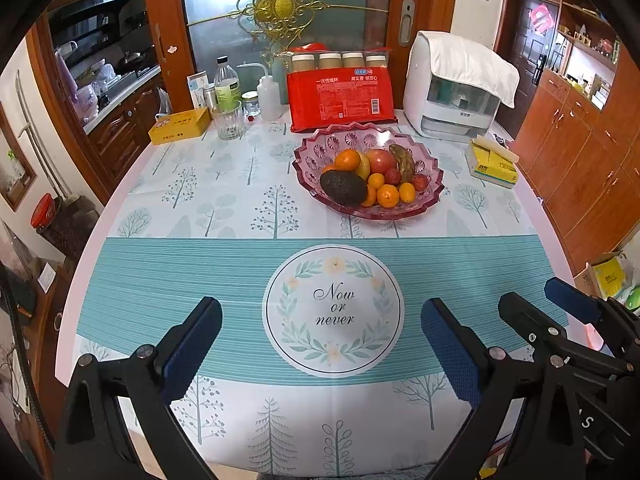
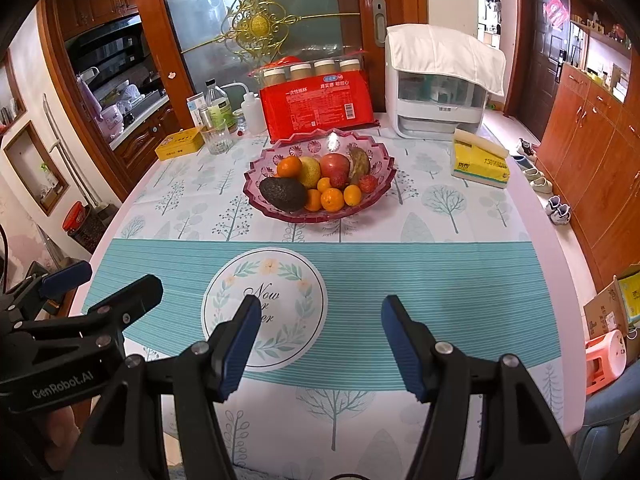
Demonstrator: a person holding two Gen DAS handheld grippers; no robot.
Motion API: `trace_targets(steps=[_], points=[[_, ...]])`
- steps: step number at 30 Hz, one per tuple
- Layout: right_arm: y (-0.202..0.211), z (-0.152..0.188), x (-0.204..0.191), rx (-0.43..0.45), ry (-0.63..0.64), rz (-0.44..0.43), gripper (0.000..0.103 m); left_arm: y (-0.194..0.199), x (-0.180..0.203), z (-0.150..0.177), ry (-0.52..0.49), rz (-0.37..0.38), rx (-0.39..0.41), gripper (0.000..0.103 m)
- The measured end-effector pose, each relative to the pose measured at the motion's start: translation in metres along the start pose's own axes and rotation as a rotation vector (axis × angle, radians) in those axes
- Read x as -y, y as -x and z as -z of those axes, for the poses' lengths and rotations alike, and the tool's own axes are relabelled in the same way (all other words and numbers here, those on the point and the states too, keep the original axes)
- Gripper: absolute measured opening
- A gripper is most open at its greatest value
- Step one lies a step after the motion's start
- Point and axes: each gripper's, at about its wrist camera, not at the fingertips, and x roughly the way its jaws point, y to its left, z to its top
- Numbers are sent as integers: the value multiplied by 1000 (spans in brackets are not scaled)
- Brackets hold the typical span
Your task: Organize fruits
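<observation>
My left claw (image 1: 320, 344) and right claw (image 2: 320, 344) both hang released and empty over the near cloth. The fruit bowl (image 1: 434, 190) sits well ahead across the table — nearly straight off my right claw, a little rightward of my left, so the right looks better placed.

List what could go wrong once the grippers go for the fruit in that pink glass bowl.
1. The fruit is heaped in the pink glass bowl: pulling the avocado from the near side may send the small oranges rolling.
2. The bowl looks like glass; a push by the left gripper or right gripper could slide or chip it.
3. The browned banana looks soft and may bruise if squeezed.
</observation>
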Motion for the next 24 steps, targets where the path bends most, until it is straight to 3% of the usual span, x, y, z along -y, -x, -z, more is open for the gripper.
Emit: trace_targets(steps=[24], points=[[-2,3,-3,-13,0,-9,63,-3,-3,0,5,-4,-10,99]])
